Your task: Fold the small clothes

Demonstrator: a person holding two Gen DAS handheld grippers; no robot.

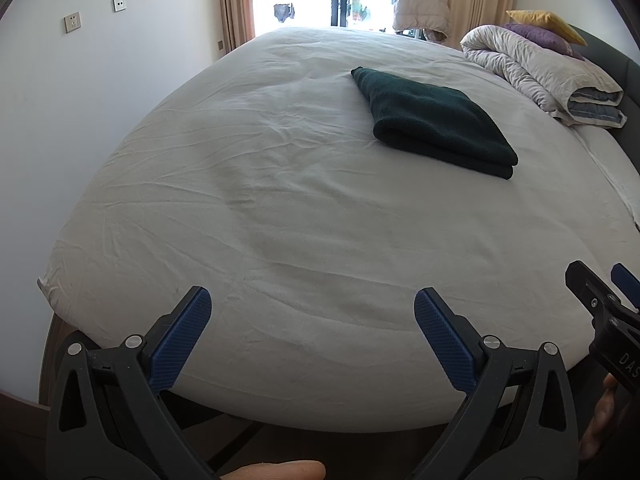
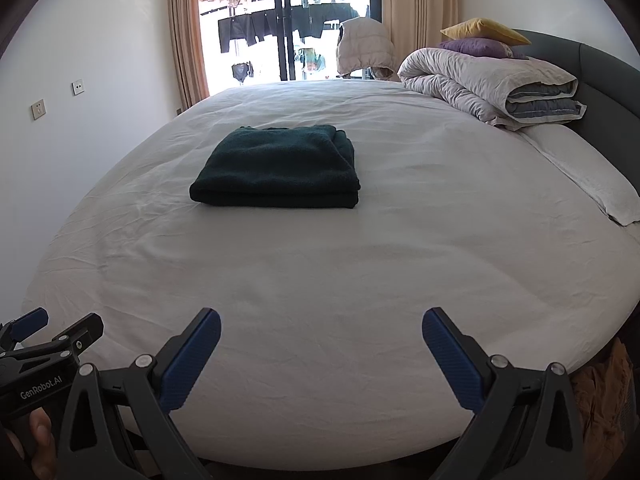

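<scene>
A dark green garment (image 1: pixel 436 120) lies folded into a neat rectangle on the white bed sheet (image 1: pixel 280 208); it also shows in the right wrist view (image 2: pixel 280 166). My left gripper (image 1: pixel 312 300) is open and empty, held over the near edge of the bed, well short of the garment. My right gripper (image 2: pixel 320 320) is open and empty, also over the near edge, with the garment ahead and slightly left. The right gripper shows at the right edge of the left wrist view (image 1: pixel 600 292), and the left gripper at the lower left of the right wrist view (image 2: pixel 52 332).
A rolled duvet (image 2: pixel 492 84) with a purple pillow (image 2: pixel 476 46) and a yellow pillow (image 2: pixel 484 28) lies at the far right by the grey headboard (image 2: pixel 592 76). A white wall (image 1: pixel 80 120) runs along the left. A window with curtains (image 2: pixel 288 20) is behind the bed.
</scene>
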